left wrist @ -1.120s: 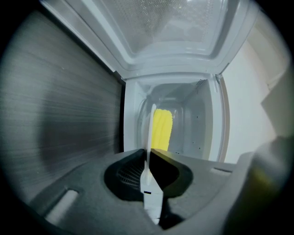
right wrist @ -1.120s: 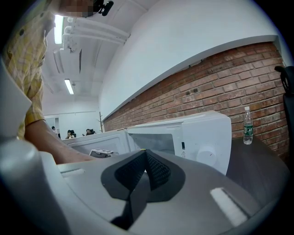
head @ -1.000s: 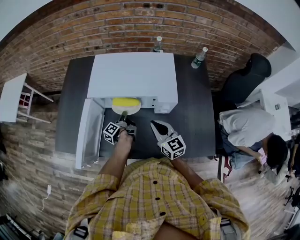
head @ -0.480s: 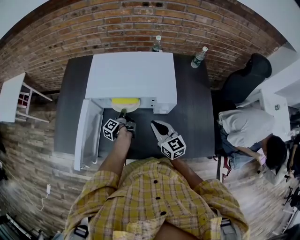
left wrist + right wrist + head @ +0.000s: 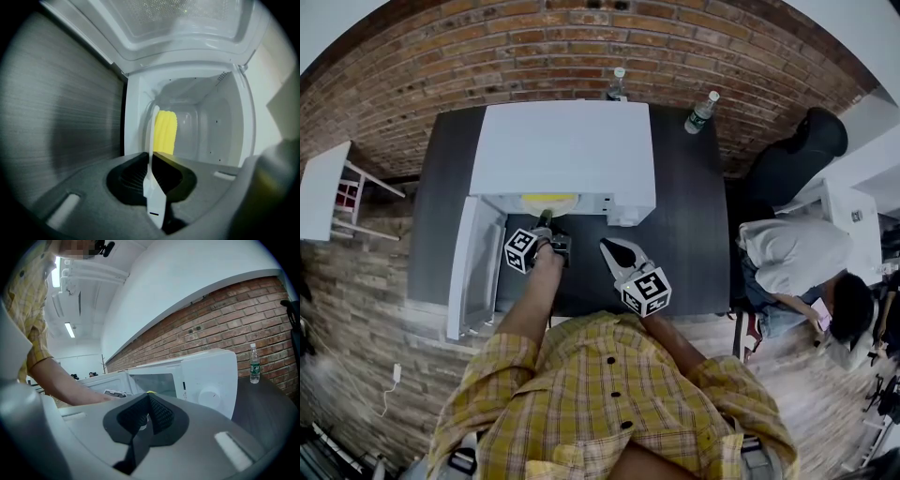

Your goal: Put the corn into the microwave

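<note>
A yellow corn cob (image 5: 548, 199) lies on a white plate (image 5: 152, 140), mostly inside the white microwave (image 5: 567, 150), whose door (image 5: 473, 267) hangs open to the left. My left gripper (image 5: 546, 223) is at the cavity mouth, shut on the plate's near rim, and its jaws have just tightened a little on it. The left gripper view shows the plate edge-on between the jaws (image 5: 151, 157), with the corn (image 5: 165, 133) beyond it in the cavity. My right gripper (image 5: 609, 247) hovers over the dark table in front of the microwave's control panel, shut and empty (image 5: 149, 397).
Two water bottles (image 5: 617, 86) (image 5: 700, 112) stand at the table's (image 5: 689, 234) back edge by the brick wall. A seated person (image 5: 797, 262) is off the table's right end. A small white table (image 5: 323, 192) stands at the far left.
The left gripper has pushed the plate with the corn further into the microwave, so less yellow shows under its front edge. The right gripper has stayed put.
</note>
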Demonstrator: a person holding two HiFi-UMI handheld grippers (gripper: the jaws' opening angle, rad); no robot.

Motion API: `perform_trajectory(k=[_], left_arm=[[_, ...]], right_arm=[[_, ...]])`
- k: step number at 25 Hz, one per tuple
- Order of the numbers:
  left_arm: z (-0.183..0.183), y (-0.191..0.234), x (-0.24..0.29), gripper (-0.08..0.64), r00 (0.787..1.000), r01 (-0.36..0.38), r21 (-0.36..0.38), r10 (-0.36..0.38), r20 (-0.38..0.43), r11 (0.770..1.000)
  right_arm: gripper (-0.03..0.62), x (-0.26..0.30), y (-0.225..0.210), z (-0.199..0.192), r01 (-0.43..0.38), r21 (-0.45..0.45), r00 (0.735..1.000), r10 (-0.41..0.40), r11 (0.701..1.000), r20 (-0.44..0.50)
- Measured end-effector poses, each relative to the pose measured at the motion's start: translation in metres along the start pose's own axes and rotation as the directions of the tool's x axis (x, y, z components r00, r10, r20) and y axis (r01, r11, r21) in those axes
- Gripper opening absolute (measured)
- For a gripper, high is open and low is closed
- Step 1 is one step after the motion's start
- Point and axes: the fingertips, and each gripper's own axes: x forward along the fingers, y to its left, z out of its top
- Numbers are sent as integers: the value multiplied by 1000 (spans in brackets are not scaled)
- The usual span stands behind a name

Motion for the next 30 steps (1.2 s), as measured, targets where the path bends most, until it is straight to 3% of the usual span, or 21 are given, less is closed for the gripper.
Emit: perform_trajectory(k=[13, 24, 30], left_arm=[[2, -1, 10, 23, 1000, -31, 12, 31, 1, 999], [4, 0, 8, 31, 993, -117, 76, 118, -17, 990], [7, 11, 6, 121, 986, -166, 65, 167, -5, 984]], right_arm=[[3, 0, -7, 0, 6, 3, 1000, -6, 1000, -4], [3, 0, -6, -1, 3, 6, 1000, -3, 1000, -1], [3, -2, -8, -2, 12, 19, 1000, -12, 1000, -1]])
